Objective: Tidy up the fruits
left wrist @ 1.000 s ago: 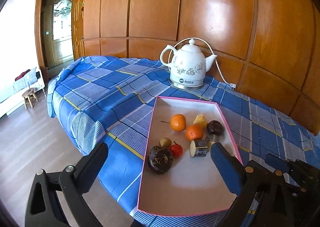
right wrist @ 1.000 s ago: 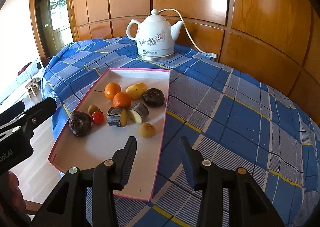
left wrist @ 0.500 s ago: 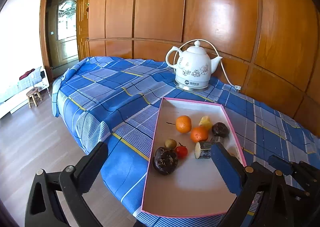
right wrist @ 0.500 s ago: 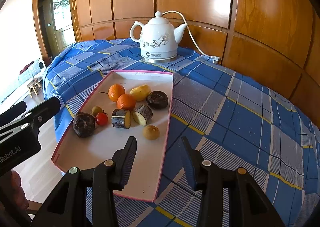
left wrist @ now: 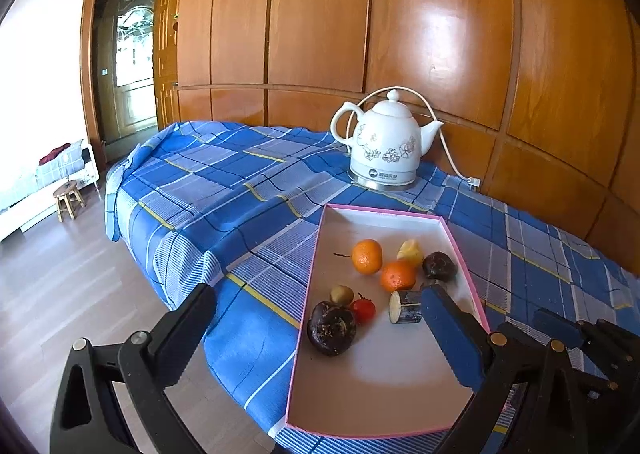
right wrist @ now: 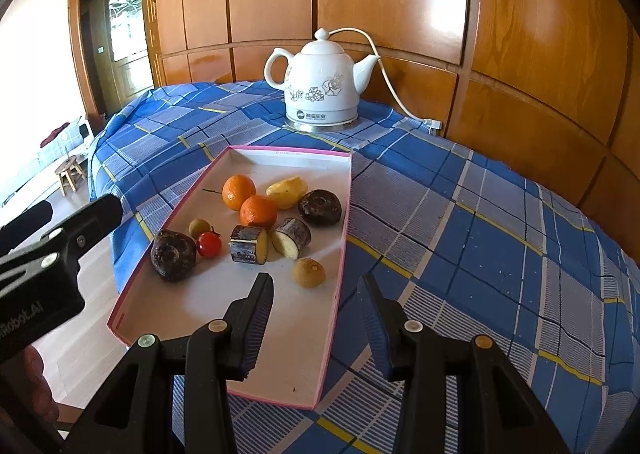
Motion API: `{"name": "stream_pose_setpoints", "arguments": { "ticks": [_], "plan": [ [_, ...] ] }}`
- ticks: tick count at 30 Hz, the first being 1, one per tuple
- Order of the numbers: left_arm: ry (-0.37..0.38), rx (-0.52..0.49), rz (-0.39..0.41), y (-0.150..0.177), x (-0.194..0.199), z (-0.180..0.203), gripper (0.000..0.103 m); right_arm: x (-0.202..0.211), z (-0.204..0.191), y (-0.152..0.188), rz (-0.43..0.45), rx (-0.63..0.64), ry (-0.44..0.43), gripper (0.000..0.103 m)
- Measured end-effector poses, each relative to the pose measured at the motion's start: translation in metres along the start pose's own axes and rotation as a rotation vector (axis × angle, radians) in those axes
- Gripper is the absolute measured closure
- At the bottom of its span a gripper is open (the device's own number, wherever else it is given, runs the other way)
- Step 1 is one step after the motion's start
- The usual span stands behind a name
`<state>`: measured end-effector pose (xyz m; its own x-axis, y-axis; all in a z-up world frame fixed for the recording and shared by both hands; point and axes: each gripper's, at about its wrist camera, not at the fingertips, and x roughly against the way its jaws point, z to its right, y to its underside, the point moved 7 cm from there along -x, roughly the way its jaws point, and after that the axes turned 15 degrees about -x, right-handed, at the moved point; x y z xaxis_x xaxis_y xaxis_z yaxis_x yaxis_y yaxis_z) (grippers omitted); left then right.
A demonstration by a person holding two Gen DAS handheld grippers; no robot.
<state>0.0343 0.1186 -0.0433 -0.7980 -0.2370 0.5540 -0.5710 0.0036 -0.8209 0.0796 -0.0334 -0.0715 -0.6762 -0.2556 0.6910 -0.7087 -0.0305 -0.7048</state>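
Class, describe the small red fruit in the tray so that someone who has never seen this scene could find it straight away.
Start at the white kettle on the blue checked cloth; just in front of it lies a pink-edged tray. Near the tray's left edge, the cherry tomato sits between a dark wrinkled fruit and a cut cane piece. It is the only red, glossy thing there.

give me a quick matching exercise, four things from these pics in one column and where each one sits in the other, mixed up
Things:
1. kettle
2. cherry tomato
3. yellow-brown fruit
4. wooden stool

Places:
A. on the floor beyond the bed
B. in the tray, closest to the right tool
C. on the blue plaid cover, behind the tray
D. in the tray, next to the big dark fruit

Pairs: 1-C, 2-D, 3-B, 4-A
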Motion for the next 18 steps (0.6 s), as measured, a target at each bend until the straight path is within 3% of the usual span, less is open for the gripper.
{"name": "stream_pose_setpoints", "arguments": {
  "ticks": [18],
  "plan": [
    [0.005, -0.005, -0.003, 0.0001, 0.0003, 0.001, 0.0, 0.0014, 0.0009, -0.0047, 0.014, -0.001, 0.0, 0.059]
  ]
}}
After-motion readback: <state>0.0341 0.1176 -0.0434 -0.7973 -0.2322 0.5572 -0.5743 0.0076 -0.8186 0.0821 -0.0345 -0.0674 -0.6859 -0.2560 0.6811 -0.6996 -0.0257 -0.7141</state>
